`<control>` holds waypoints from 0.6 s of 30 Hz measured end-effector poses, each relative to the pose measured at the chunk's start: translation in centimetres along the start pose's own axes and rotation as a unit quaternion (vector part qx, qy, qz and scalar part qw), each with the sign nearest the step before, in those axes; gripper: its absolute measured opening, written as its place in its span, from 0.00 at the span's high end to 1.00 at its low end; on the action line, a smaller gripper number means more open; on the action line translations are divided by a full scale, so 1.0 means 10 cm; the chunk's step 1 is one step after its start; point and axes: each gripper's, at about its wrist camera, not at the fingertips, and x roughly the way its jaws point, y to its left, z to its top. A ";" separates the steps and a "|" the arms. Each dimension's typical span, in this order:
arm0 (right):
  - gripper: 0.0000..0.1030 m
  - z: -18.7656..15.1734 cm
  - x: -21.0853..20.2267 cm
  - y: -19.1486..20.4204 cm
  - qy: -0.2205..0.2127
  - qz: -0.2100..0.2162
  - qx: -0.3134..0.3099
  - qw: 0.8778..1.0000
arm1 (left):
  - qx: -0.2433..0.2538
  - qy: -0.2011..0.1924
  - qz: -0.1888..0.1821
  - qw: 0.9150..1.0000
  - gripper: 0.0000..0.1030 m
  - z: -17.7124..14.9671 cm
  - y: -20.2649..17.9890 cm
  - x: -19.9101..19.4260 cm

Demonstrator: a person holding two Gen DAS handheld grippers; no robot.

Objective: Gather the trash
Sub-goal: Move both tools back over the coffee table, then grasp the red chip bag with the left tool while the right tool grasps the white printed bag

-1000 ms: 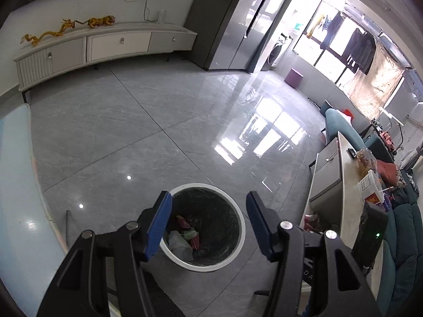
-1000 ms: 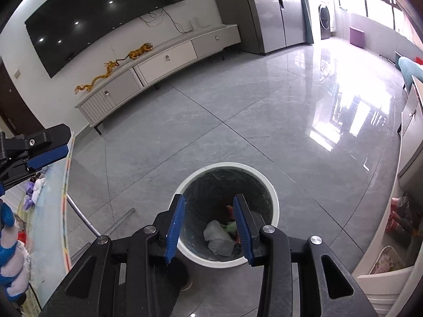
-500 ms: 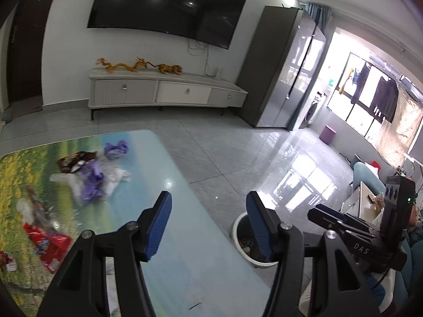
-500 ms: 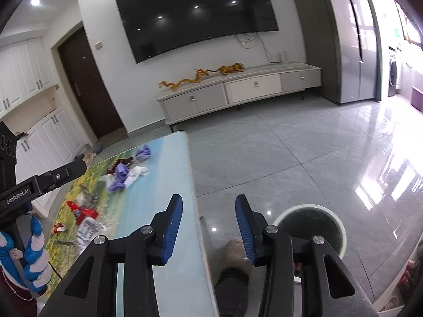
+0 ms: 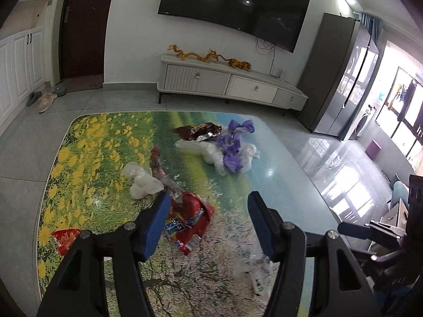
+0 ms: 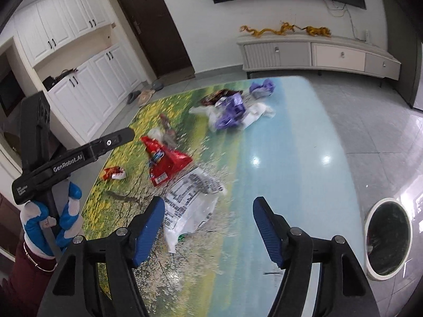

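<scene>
White wrapper [image 6: 190,206] lengthwise toward red wrapper [image 6: 166,163]

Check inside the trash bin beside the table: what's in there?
The right wrist view shows the white-rimmed trash bin on the floor, dark inside, with a few faint pale and reddish scraps at its left wall. The frame edge hides the rest.
</scene>
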 end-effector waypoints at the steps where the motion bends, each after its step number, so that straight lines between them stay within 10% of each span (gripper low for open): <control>1: 0.33 -0.02 0.12 0.07 0.011 0.001 -0.004 1.000 | 0.004 0.005 0.002 1.000 0.43 -0.01 0.02 0.06; 11: 0.35 -0.04 0.73 0.35 0.061 -0.002 -0.042 0.997 | 0.008 0.044 0.015 0.999 0.43 -0.08 0.11 0.66; 14: 0.64 -0.07 0.83 0.30 0.073 -0.007 -0.047 0.996 | 0.005 0.056 0.016 0.998 0.46 -0.12 0.16 0.78; 18: 0.81 -0.09 0.79 0.20 0.066 0.003 -0.050 0.997 | -0.004 0.062 0.002 0.998 0.77 -0.17 0.20 0.84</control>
